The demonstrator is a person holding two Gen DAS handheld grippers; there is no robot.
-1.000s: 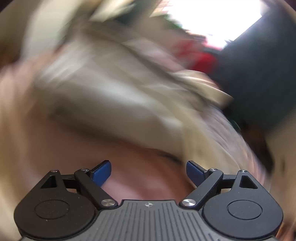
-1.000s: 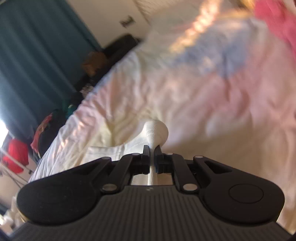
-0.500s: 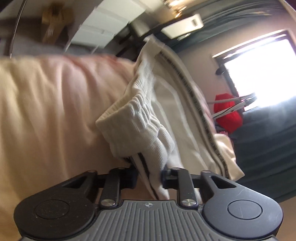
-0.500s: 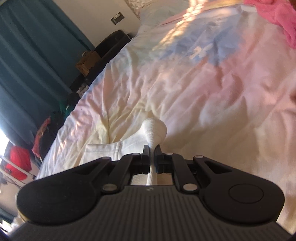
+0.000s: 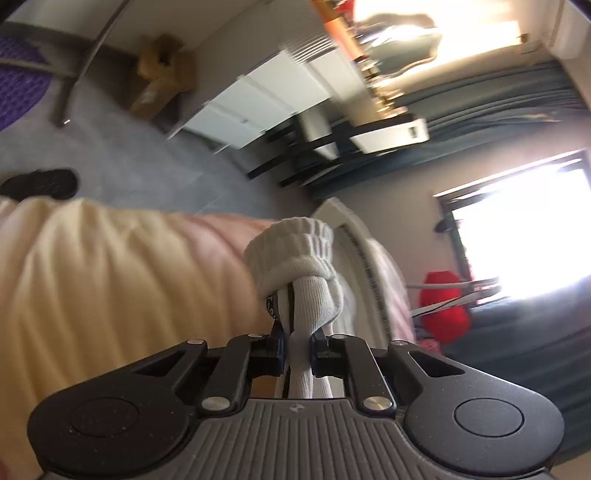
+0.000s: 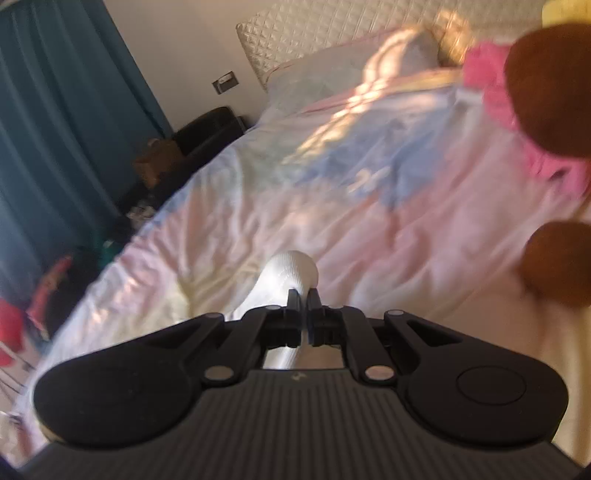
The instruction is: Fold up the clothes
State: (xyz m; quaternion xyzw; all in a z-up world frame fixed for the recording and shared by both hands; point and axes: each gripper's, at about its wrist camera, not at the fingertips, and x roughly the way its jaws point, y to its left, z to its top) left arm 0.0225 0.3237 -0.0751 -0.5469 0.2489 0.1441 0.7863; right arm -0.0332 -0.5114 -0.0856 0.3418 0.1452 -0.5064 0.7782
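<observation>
White garment (image 5: 295,266) bunches between left gripper (image 5: 296,341) fingers, clamped; right gripper (image 6: 303,325) fingers pinch its other end.

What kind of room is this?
Most likely a bedroom. There's a bed with a pastel duvet, a pillow against a quilted headboard, and curtains at the side.

A white ribbed knit garment (image 5: 295,266) with a dark printed trim band lies against a pale pink, cream and blue quilted bedspread (image 6: 369,206) (sun-dappled), near a bright pink fluffy fabric (image 6: 491,85), teal curtains (image 6: 55,129) and a red cloth bundle (image 5: 443,306).
</observation>
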